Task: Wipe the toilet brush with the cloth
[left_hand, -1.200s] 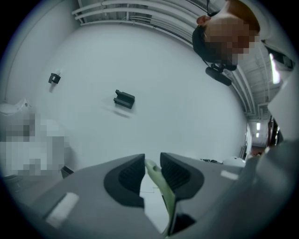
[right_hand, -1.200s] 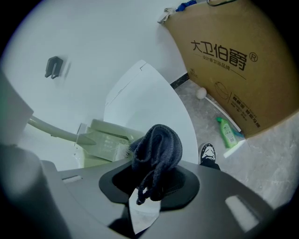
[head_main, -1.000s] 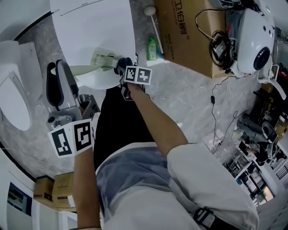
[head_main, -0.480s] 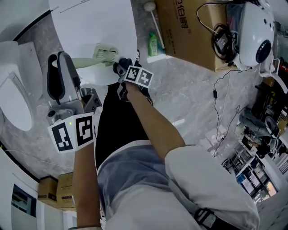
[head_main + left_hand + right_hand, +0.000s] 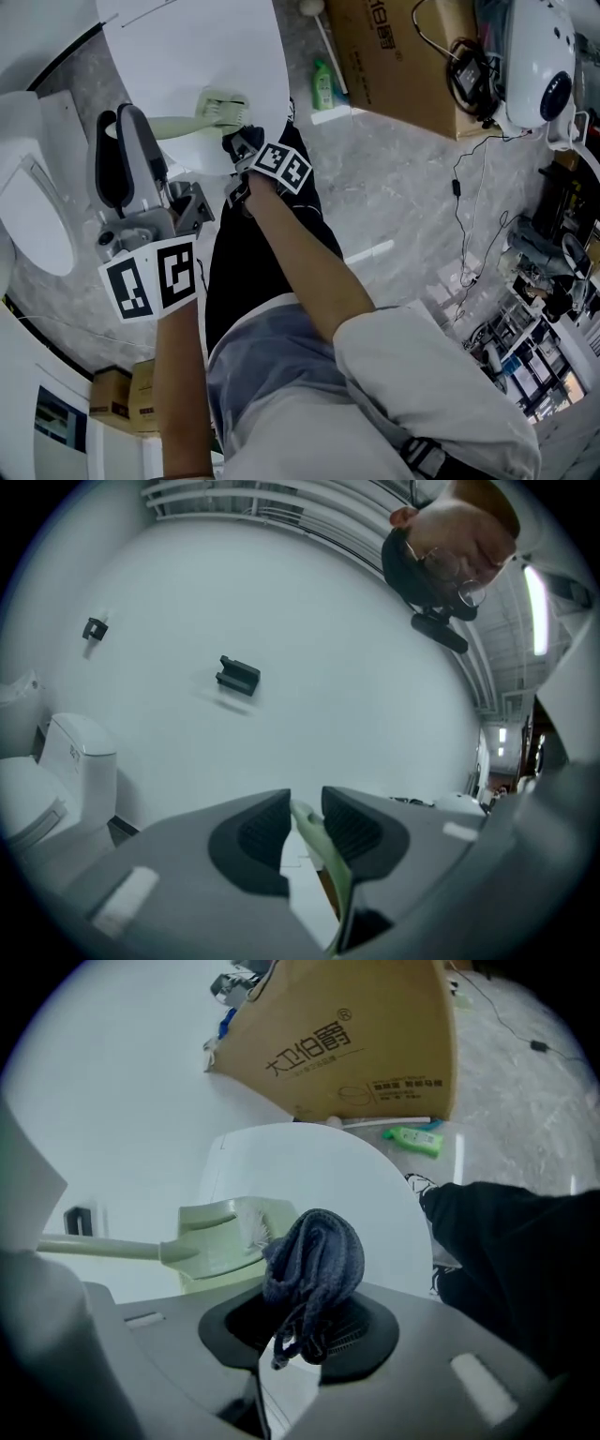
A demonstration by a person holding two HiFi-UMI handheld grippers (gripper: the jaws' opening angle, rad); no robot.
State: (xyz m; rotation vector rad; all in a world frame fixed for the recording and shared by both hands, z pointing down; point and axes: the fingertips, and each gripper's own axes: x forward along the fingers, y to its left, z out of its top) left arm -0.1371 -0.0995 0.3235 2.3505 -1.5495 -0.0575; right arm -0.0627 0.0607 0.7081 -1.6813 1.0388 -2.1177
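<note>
Both arms reach forward, each gripper clamped.
The left gripper pinches the thin green toilet brush handle between nearly closed jaws. The right gripper, at the end of the outstretched right forearm, grips a bunched dark cloth.

The left gripper meets the handle end of the pale green toilet brush, which extends over a white surface, with the right gripper and its dark cloth just beside the brush head.

cardboard box | green bottle beside it | toilet | white table
</note>
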